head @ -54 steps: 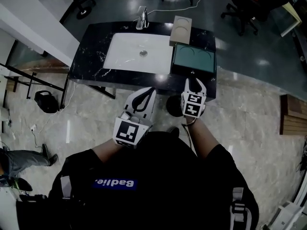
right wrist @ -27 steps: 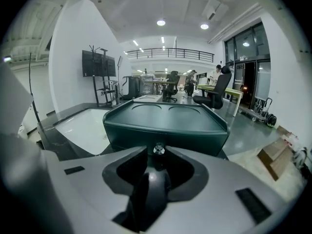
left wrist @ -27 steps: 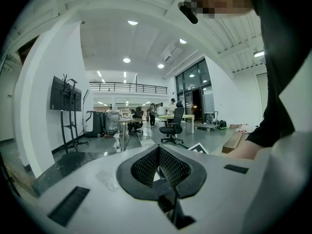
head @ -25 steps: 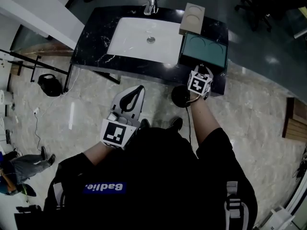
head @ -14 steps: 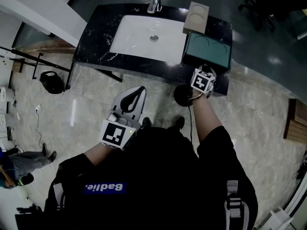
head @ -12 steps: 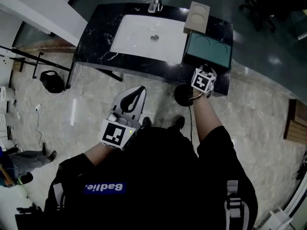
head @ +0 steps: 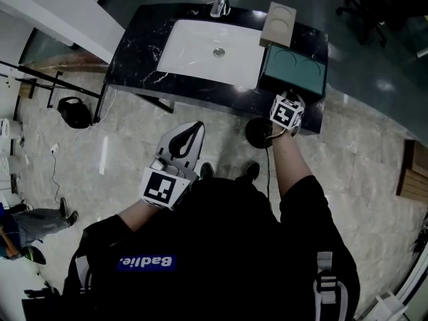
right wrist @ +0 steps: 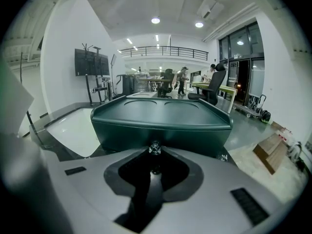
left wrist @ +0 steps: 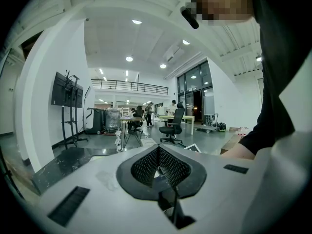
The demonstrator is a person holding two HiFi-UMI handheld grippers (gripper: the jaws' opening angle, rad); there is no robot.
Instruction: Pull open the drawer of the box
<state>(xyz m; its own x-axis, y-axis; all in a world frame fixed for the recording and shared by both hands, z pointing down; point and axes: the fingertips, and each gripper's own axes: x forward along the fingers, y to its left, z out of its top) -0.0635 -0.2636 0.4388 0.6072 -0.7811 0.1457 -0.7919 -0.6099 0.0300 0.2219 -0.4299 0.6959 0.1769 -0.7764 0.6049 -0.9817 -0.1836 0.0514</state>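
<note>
Right hand-held gripper (right wrist: 154,156) pinching drawer knob (right wrist: 154,148), green box (right wrist: 161,123) just ahead

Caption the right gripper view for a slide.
Right tool closed on the small knob of the dark green box, white sink to its left.

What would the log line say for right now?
right gripper: shut on knob | drawer: not yet pulled out | left gripper: shut, empty

Box (head: 293,70) on desk (head: 137,55), right of sink (head: 200,49); right tongs (head: 289,97) on its front knob (right wrist: 155,148); left tongs (head: 192,129) well before desk.
</note>
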